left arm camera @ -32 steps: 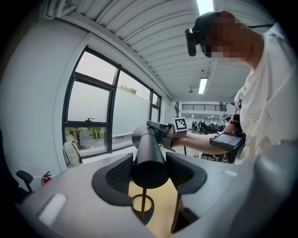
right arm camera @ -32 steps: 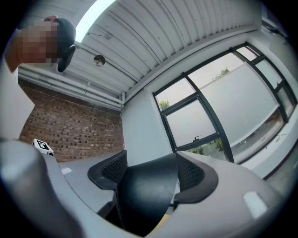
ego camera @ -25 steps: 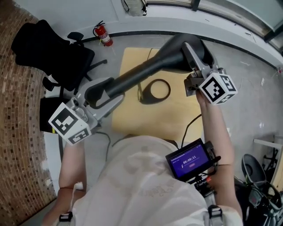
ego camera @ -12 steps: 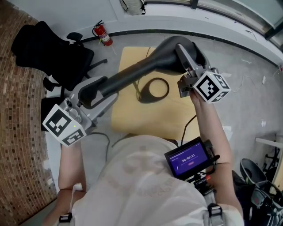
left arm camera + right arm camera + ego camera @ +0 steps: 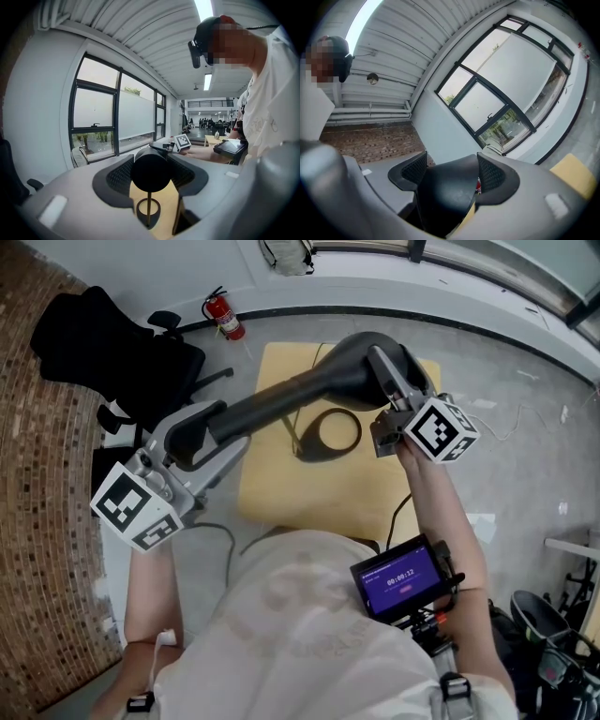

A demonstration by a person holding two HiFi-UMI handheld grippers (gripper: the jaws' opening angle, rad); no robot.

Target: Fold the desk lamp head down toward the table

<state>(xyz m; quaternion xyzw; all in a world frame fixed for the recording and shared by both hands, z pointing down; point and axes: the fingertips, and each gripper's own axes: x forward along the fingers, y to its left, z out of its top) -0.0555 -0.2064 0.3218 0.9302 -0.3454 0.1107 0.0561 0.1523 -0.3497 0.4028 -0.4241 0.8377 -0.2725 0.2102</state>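
A black desk lamp stands on the small yellow table (image 5: 281,493). Its ring base (image 5: 328,432) lies flat and a thin pole (image 5: 294,432) rises from it. The long dark lamp tube (image 5: 281,404) slants across the head view, high over the table. My left gripper (image 5: 202,432) is shut on the tube's narrow left end, whose round butt (image 5: 150,174) fills the space between the jaws in the left gripper view. My right gripper (image 5: 389,381) is shut on the wide lamp head (image 5: 361,362), which shows as a dark shell (image 5: 445,197) between the mesh pads.
A black office chair (image 5: 103,343) and a red fire extinguisher (image 5: 225,317) stand on the floor beyond the table's left corner. A small screen device (image 5: 403,577) hangs at the person's waist. Grey floor surrounds the table. A cable (image 5: 403,507) runs off its near edge.
My right gripper has sunk and rolled with the lamp head, drifting slightly left in the head view. The left gripper has stayed where it was on the tube's end.
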